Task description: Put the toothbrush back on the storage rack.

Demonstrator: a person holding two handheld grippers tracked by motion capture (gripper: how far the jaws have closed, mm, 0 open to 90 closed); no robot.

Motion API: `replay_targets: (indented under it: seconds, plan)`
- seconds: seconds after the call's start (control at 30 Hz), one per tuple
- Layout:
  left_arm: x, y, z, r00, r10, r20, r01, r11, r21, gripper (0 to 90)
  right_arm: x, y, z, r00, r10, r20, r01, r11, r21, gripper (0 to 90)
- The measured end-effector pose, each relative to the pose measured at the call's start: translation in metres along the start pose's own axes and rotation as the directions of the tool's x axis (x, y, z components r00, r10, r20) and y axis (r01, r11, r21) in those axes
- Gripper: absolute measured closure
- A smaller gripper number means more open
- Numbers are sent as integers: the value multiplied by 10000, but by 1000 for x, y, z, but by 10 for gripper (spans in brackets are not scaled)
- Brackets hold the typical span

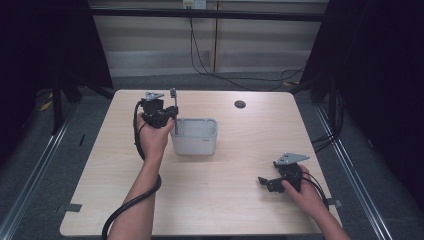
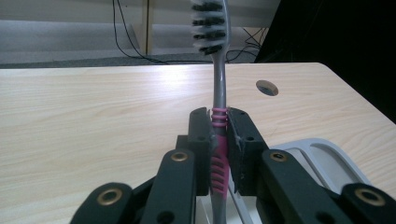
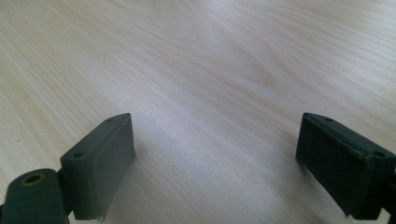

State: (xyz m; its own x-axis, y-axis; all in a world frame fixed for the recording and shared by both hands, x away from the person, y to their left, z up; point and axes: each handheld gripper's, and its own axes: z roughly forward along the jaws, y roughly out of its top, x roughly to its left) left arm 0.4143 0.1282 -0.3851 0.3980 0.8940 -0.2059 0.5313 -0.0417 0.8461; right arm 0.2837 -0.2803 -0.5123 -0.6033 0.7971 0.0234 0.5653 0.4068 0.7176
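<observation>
The toothbrush (image 2: 218, 100) was clamped upright in the left gripper (image 1: 159, 116), just left of the grey holder (image 1: 195, 136) on the worktop (image 1: 225, 200). The right gripper (image 3: 215, 163) was rested near right, jaws spread and empty. A tilted handle could be caught on the holder's rim, so that the holder might be tipped.

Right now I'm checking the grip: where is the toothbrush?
The toothbrush stands upright, clamped in the left gripper, bristles up, at the grey bin's left edge.
</observation>
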Motion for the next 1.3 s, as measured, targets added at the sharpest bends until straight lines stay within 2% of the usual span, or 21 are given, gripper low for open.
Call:
replay_targets:
  seconds: [0.17, 0.4, 0.6, 1.3]
  plan:
    - [-1, -3, -1, 9999, 136, -6, -136, 9999, 65, 808, 0, 0, 0, 10000, 10, 1, -10, 10000, 6, 109]
    - [-1, -10, -2, 10000, 96, -15, -96, 9999, 95, 807, 0, 0, 0, 10000, 1, 5, -1, 10000, -4, 109]
    - [-3, -15, -3, 9997, 237, -5, -237, 9996, 141, 807, 0, 0, 0, 10000, 16, 7, -16, 10000, 13, 109]
    - [-3, -29, -5, 9993, 360, -107, -357, 9989, 290, 806, 0, 0, 0, 10000, 1, 4, -1, 10000, 2, 109]
